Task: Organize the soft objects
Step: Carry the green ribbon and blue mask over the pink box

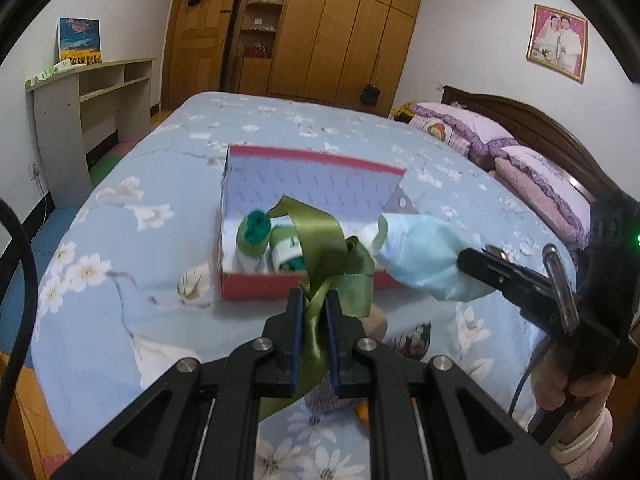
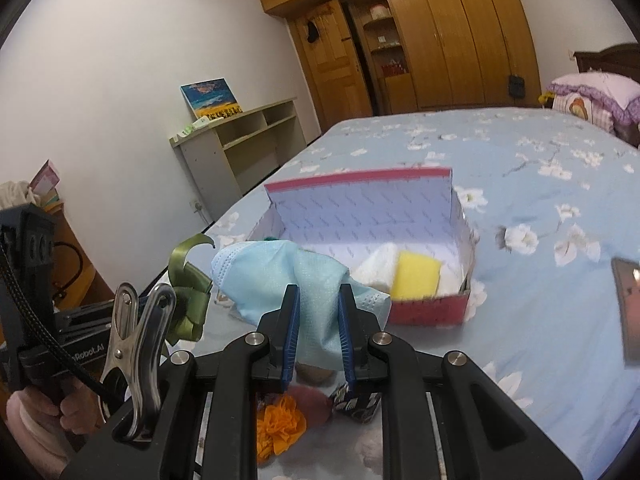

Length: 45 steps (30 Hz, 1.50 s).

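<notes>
An open red box (image 1: 300,286) (image 2: 430,310) with a white lining stands on the blue flowered bed. Inside it lie green-and-white socks (image 1: 256,242), a yellow sponge (image 2: 416,276) and a white cloth (image 2: 376,266). My left gripper (image 1: 314,300) is shut on a green satin ribbon (image 1: 320,240), held just before the box's near wall; the ribbon (image 2: 188,292) also shows at the left of the right wrist view. My right gripper (image 2: 318,294) is shut on a light blue face mask (image 2: 296,280) (image 1: 424,256), raised beside the box.
Under the grippers on the bed lie an orange paper flower (image 2: 280,426), a dark patterned pouch (image 2: 356,400) and a purple knitted piece (image 1: 324,398). Pink pillows (image 1: 540,188) and a wooden headboard are at the right. A shelf desk (image 1: 92,96) and wardrobe (image 1: 340,36) stand beyond.
</notes>
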Tool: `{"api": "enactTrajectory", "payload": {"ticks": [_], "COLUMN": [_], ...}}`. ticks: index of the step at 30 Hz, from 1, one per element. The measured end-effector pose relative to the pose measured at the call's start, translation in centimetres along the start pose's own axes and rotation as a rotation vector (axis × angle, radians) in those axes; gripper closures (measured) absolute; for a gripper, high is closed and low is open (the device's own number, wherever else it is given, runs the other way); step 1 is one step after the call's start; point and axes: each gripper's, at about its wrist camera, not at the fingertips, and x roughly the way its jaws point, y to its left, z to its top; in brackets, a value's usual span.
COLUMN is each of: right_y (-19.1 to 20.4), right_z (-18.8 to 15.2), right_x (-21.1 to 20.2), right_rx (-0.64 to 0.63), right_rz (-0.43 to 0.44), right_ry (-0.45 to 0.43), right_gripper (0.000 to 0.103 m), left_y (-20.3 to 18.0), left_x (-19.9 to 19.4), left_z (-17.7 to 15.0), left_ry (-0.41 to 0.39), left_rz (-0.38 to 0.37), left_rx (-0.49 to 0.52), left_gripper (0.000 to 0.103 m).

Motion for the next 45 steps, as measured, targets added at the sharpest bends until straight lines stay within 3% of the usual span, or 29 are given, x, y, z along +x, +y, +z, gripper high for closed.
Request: {"api": "enactTrajectory", "payload": {"ticks": [10, 21, 30, 45], "right_y": [-0.7, -2.3, -4.3, -7.5], "right_z": [3.3, 5.2, 5.7, 3.7], "right_x": [0.4, 3.0, 5.9, 10.1], "right_rx": [-0.036, -0.022, 0.002, 0.052], "right_rz": [-0.070, -0.106, -0.144, -0.221], "right_ry": [-0.041, -0.045, -0.036, 0.032], "right_gripper": [0.084, 0.084, 0.084, 0.084], "left_y": [0.0, -0.5, -0.1, 0.2], "left_x": [2.3, 7.2, 11.3, 17.5], "left_z": [4.2, 7.0, 8.1, 7.5], "left_ry": [-0.038, -0.019, 0.018, 0.116], "left_rz": [0.020, 0.040, 0.070, 0.110], "left_rx": [0.015, 0.032, 0.025, 0.027], "left_gripper": [0.092, 0.092, 0.092, 0.092]}}
